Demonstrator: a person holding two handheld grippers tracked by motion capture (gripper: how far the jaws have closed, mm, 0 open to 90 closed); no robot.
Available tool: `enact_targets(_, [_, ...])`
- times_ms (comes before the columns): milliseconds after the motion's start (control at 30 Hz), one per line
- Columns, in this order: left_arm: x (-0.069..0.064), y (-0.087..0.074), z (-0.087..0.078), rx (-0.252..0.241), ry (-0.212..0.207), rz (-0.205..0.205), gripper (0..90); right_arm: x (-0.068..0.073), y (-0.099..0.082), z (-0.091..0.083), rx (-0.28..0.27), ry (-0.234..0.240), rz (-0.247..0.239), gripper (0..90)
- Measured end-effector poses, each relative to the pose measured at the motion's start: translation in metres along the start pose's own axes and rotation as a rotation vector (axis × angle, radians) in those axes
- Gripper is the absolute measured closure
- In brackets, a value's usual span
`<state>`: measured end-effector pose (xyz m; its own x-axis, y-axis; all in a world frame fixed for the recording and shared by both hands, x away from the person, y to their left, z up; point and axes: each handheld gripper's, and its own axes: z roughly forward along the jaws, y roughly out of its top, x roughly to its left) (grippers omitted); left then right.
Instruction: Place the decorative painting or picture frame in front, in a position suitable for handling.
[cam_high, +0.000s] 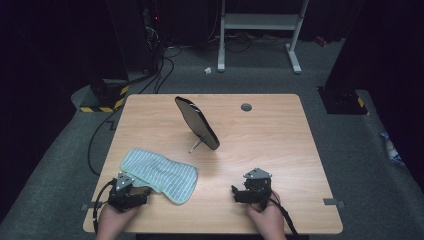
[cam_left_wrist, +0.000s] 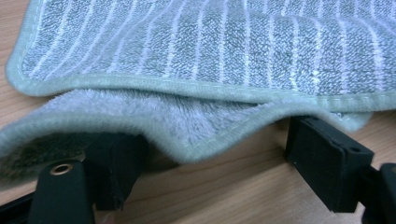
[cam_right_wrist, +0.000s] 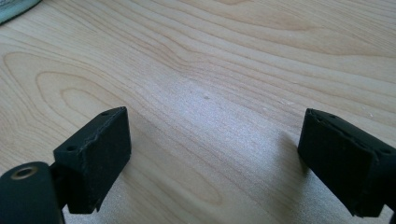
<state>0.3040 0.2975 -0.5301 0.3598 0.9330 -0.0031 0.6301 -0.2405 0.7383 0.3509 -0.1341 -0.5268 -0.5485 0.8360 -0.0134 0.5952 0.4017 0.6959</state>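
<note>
A pale green striped cloth (cam_high: 160, 174) lies folded on the wooden table (cam_high: 270, 140), at the front left. My left gripper (cam_high: 144, 193) sits at the cloth's near edge with its jaws wide apart. In the left gripper view the cloth's (cam_left_wrist: 210, 51) lower hem sags between the jaws of the left gripper (cam_left_wrist: 215, 154) and drapes over the left fingertip (cam_left_wrist: 114, 161); the pads do not press on it. My right gripper (cam_high: 239, 194) rests at the front right, open over bare wood. Nothing lies between the jaws of the right gripper (cam_right_wrist: 217, 135).
A dark oval panel (cam_high: 197, 122) leans on a thin stand near the table's middle, behind the cloth. A round grey cable hole (cam_high: 246, 106) sits near the far edge. A corner of the cloth (cam_right_wrist: 14, 9) shows in the right gripper view.
</note>
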Motion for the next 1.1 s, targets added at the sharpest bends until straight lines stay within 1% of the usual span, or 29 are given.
enact_targets(300, [-0.001, -0.002, -0.002, -0.006, 0.007, -0.003, 22.2, -0.001, 0.000, 0.000, 0.001, 0.005, -0.002, 8.9])
enact_targets(500, [0.000, -0.004, -0.004, -0.009, 0.031, -0.028, 22.5, -0.002, 0.000, 0.000, 0.001, 0.009, -0.007, 8.8])
enact_targets(533, [0.000, -0.005, -0.004, -0.010, 0.035, -0.038, 22.9, -0.002, 0.000, 0.000, 0.001, 0.009, -0.007, 8.8])
enact_targets(600, [0.001, -0.005, -0.005, -0.012, 0.040, -0.039, 25.1, -0.002, 0.000, 0.000, 0.001, 0.011, -0.008, 8.6])
enact_targets(667, [0.001, -0.006, -0.006, -0.017, 0.040, -0.050, 26.1, -0.002, 0.001, 0.001, 0.001, 0.013, -0.012, 8.6])
enact_targets(833, [0.001, -0.008, -0.009, -0.019, 0.044, -0.042, 28.5, -0.003, 0.000, 0.000, 0.000, 0.020, -0.020, 8.7])
enact_targets(900, [0.000, -0.009, -0.010, -0.020, 0.043, -0.038, 30.6, -0.004, -0.001, -0.001, 0.001, 0.021, -0.018, 8.7])
enact_targets(933, [0.000, -0.010, -0.011, -0.024, 0.045, -0.036, 34.1, -0.004, -0.001, -0.001, 0.001, 0.021, -0.018, 8.7])
enact_targets(967, [-0.001, -0.011, -0.013, -0.026, 0.044, -0.037, 35.6, -0.004, -0.001, -0.001, 0.001, 0.021, -0.018, 8.7])
enact_targets(1033, [0.001, -0.012, -0.018, -0.036, 0.050, -0.040, 36.8, -0.004, -0.001, -0.001, 0.001, 0.021, -0.018, 8.7])
enact_targets(1067, [0.002, -0.013, -0.022, -0.048, 0.053, -0.044, 42.5, -0.004, -0.001, -0.001, 0.001, 0.021, -0.018, 8.7])
enact_targets(1100, [0.005, -0.012, -0.029, -0.079, 0.074, -0.059, 44.2, -0.004, -0.001, -0.001, 0.001, 0.021, -0.019, 8.7])
